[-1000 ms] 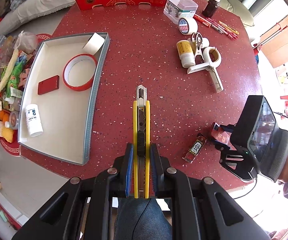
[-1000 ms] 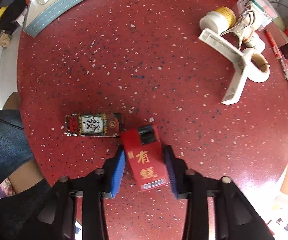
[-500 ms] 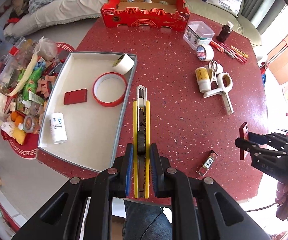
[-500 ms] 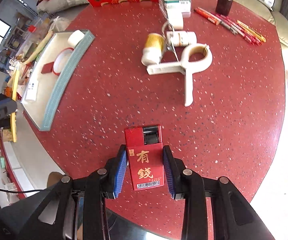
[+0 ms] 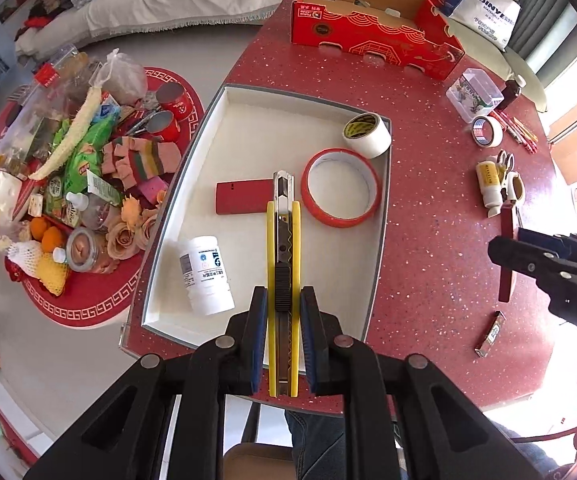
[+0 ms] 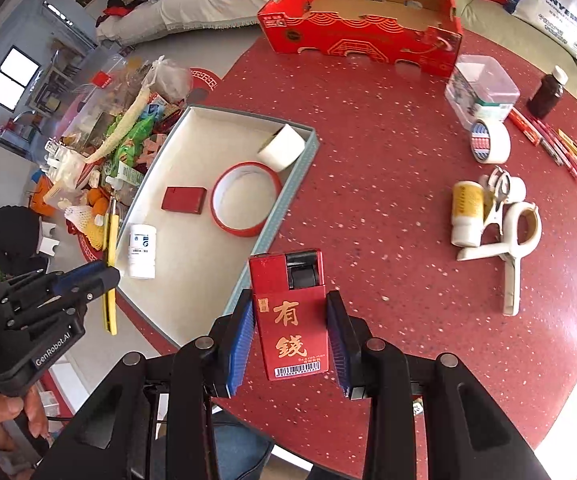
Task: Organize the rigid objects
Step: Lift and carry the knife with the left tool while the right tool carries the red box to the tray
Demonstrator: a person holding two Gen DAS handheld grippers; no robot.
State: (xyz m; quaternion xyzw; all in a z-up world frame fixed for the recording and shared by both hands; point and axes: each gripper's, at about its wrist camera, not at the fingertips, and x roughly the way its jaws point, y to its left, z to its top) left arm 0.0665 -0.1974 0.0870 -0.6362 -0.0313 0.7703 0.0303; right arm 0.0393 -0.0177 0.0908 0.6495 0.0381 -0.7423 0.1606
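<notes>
My left gripper (image 5: 283, 320) is shut on a yellow utility knife (image 5: 283, 264) and hangs above the white tray (image 5: 248, 128), whose rim also shows in the right wrist view (image 6: 284, 208). That tray holds a red tape ring (image 5: 342, 188), a white tape roll (image 5: 367, 135), a flat red case (image 5: 240, 198) and a white bottle (image 5: 204, 274). My right gripper (image 6: 290, 330) is shut on a red box with gold characters (image 6: 292, 320), held above the red table just right of the tray's near corner. From the right wrist view the left gripper (image 6: 84, 280) shows at the left with the knife (image 6: 110, 276).
On the red speckled table (image 6: 368, 160) lie a white tape dispenser (image 6: 508, 248), a yellow-labelled bottle (image 6: 466, 214), scissors, a tape roll (image 6: 490, 140), a clear box (image 6: 482, 92), pens, a dark bottle (image 6: 546, 92), a red cardboard crate (image 6: 360, 24) and a small patterned box (image 5: 490, 334). Cluttered goods cover the floor at left.
Both grippers have risen and moved left toward the tray. The knife now hangs over the tray instead of the bare table. The red box has been lifted off the table.
</notes>
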